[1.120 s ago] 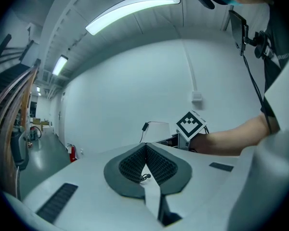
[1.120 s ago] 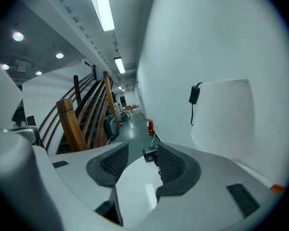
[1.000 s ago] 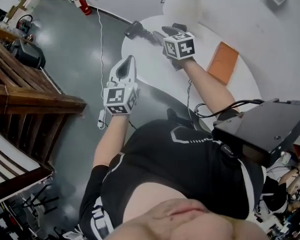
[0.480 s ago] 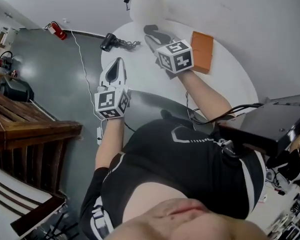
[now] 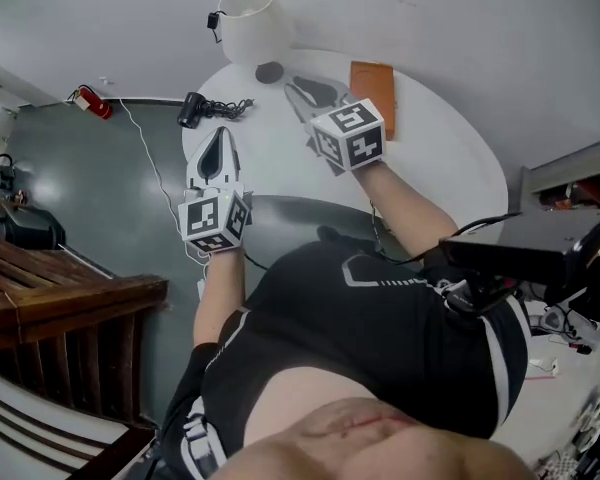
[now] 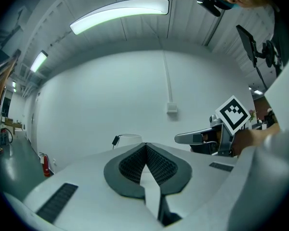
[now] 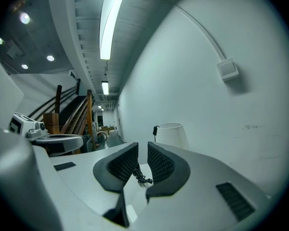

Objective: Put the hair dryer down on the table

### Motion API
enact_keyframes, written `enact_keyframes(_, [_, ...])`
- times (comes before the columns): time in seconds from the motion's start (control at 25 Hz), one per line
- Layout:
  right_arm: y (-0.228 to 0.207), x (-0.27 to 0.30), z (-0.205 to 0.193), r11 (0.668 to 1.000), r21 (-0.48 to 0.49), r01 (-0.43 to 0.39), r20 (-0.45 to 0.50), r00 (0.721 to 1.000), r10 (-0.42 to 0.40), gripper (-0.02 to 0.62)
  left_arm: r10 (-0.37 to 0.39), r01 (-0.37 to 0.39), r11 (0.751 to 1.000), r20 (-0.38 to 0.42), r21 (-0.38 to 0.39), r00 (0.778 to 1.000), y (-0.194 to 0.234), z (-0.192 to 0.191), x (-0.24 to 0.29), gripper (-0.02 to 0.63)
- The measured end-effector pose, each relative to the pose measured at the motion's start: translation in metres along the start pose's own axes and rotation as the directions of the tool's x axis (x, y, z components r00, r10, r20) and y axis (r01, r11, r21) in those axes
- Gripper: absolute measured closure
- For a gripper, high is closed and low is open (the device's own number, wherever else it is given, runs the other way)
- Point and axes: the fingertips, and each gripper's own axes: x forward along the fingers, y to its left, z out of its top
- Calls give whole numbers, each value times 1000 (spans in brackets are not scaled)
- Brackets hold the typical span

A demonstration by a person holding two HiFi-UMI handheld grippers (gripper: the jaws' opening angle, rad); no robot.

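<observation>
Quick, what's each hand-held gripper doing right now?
Left hand-held gripper: closed, empty.
Right hand-held gripper: slightly open, jaws have just been closing, nothing between them. The hair dryer lies on the table.

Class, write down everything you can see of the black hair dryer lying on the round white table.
The black hair dryer is small and looks like plastic. It lies flat at the left edge of the round white table in the head view, near the white lampshade. Its black cord trails rightward in loose coils. Only the table touches it.
</observation>
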Motion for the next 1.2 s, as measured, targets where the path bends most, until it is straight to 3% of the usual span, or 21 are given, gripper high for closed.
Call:
enact_keyframes(0.52, [-16, -25, 9, 997, 2, 73, 59, 996, -73, 554, -19, 19, 1000, 17, 16, 1000, -10, 6, 6, 575])
enact_keyframes(1.2, [-17, -23, 19, 997, -33, 68, 94, 993, -64, 561, 21, -21, 999, 21, 37, 1000, 0, 13, 9, 575])
